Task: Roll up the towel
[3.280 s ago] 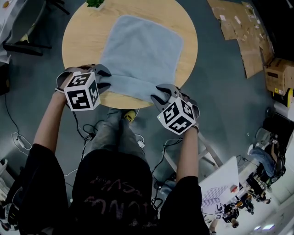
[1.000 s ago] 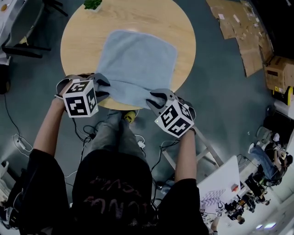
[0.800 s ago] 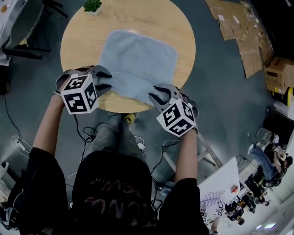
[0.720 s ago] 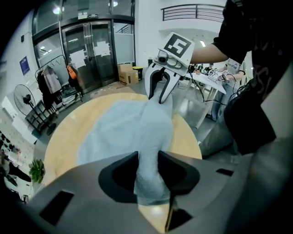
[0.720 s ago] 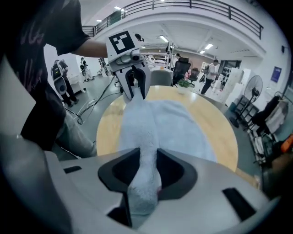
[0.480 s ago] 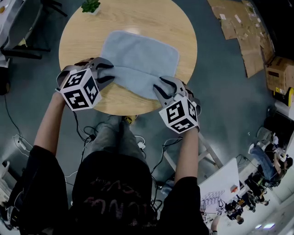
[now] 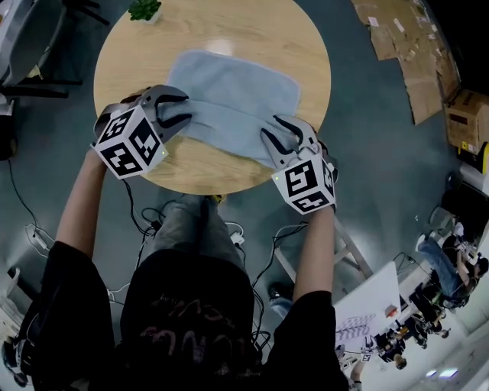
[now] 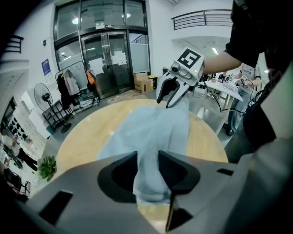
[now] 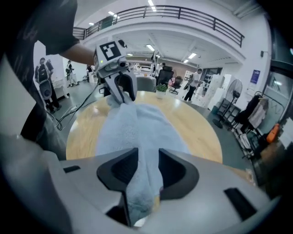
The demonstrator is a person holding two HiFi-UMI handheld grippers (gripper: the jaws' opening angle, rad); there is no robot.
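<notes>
A light blue towel [image 7: 229,95] lies on the round wooden table [image 7: 199,174], its near edge rolled into a thick fold. My left gripper [image 7: 182,111] pinches the fold's left end and my right gripper [image 7: 280,134] its right end. In the left gripper view the towel [image 8: 158,132] bulges between my left gripper's [image 8: 147,161] pads, with the right gripper [image 8: 173,95] at the far end. The right gripper view shows the towel [image 9: 137,132] squeezed between my right gripper's [image 9: 148,159] pads, the left gripper [image 9: 122,92] beyond. Both pairs of jaws have just been opening wider, with the towel roll between them.
A small green plant [image 7: 143,9] stands at the table's far left rim. Flattened cardboard [image 7: 424,69] and a box [image 7: 467,118] lie on the floor to the right, cables [image 7: 137,221] under the table's near edge, and a chair [image 7: 30,46] at the left.
Both grippers have moved away from the person across the table, carrying the rolled edge with them. The flat part of the towel is shorter and the roll thicker.
</notes>
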